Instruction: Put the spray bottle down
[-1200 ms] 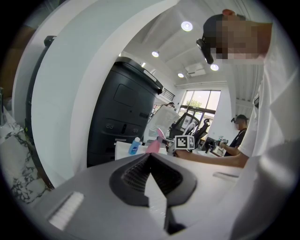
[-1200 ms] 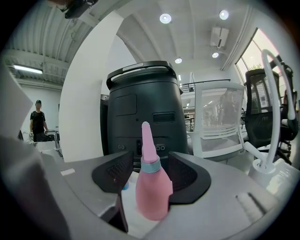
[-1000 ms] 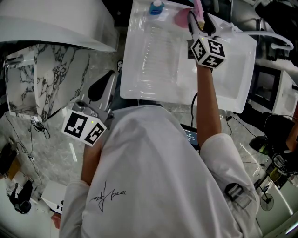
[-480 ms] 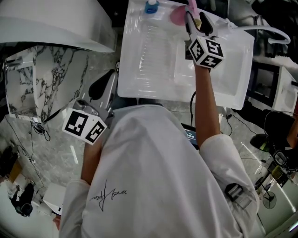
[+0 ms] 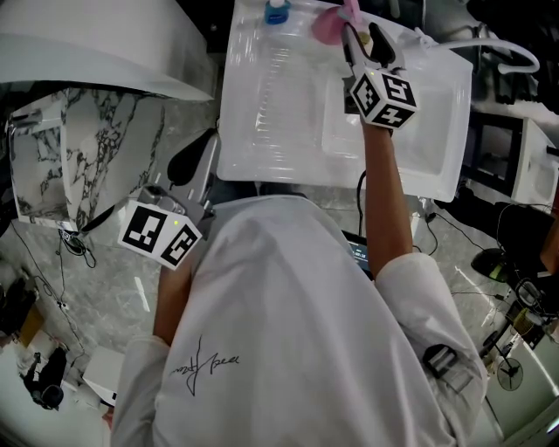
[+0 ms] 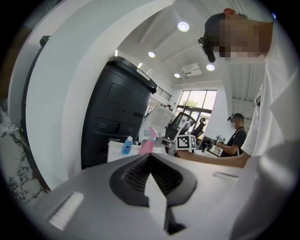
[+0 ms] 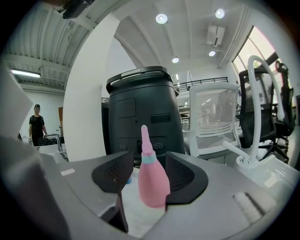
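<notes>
The pink spray bottle (image 7: 152, 183) with a tall nozzle stands upright on the white table (image 5: 262, 131), between the jaws of my right gripper (image 7: 149, 176). The right jaw is against the bottle or just in front of it, while a narrow gap shows on the left side, so this gripper is open. In the head view the pink bottle (image 5: 327, 24) sits at the table's far edge, just left of the right gripper (image 5: 362, 39). My left gripper (image 5: 188, 170) hangs low at my left side, away from the table. In its own view the left gripper (image 6: 150, 157) is shut and empty.
A small blue bottle (image 5: 277, 10) stands at the table's far edge, left of the pink one. A shallow recess (image 5: 410, 131) fills the table's right half. Behind the table are a black machine (image 7: 140, 112) and a white chair (image 7: 213, 117). A marble counter (image 5: 87, 148) lies at the left.
The whole head view has slid slightly left and up. The right gripper and the pink bottle keep their places relative to the table. The left gripper has not moved.
</notes>
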`<state>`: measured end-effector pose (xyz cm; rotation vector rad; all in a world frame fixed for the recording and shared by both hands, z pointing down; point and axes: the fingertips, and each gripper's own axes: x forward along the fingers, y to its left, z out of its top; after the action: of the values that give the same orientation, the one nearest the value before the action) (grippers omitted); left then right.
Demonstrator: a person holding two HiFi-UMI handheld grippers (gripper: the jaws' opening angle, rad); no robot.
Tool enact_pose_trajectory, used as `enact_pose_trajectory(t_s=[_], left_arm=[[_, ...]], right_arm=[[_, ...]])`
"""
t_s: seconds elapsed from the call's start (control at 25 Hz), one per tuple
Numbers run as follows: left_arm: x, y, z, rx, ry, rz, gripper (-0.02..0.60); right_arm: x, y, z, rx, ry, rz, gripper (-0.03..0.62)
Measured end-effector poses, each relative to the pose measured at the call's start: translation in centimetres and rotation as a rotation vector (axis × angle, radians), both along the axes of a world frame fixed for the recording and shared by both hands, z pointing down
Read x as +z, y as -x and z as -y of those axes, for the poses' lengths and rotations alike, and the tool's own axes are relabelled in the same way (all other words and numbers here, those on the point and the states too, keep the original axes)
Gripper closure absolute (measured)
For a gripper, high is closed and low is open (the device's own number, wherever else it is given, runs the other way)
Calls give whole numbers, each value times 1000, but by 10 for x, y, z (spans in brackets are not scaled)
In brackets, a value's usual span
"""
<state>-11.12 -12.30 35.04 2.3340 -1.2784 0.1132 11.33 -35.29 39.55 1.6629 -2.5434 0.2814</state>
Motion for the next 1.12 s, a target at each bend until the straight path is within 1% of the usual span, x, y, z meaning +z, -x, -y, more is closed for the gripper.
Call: enact_pose_trajectory(t_s=[0.32, 0.56, 0.8, 1.12], left_arm=[[-1, -13, -1, 19, -9, -4, 577], [-1, -29, -4, 50, -19, 0, 577], [2, -37, -11, 63, -27, 2, 577], [1, -42, -18, 78, -35, 3, 577]], right_arm=[[-5, -5, -14, -9, 0, 6, 393], [-13, -3, -31, -38, -14, 0, 393], [-17, -5, -49, -58, -15, 25, 395], [-19, -10, -70, -59, -3, 17, 396]])
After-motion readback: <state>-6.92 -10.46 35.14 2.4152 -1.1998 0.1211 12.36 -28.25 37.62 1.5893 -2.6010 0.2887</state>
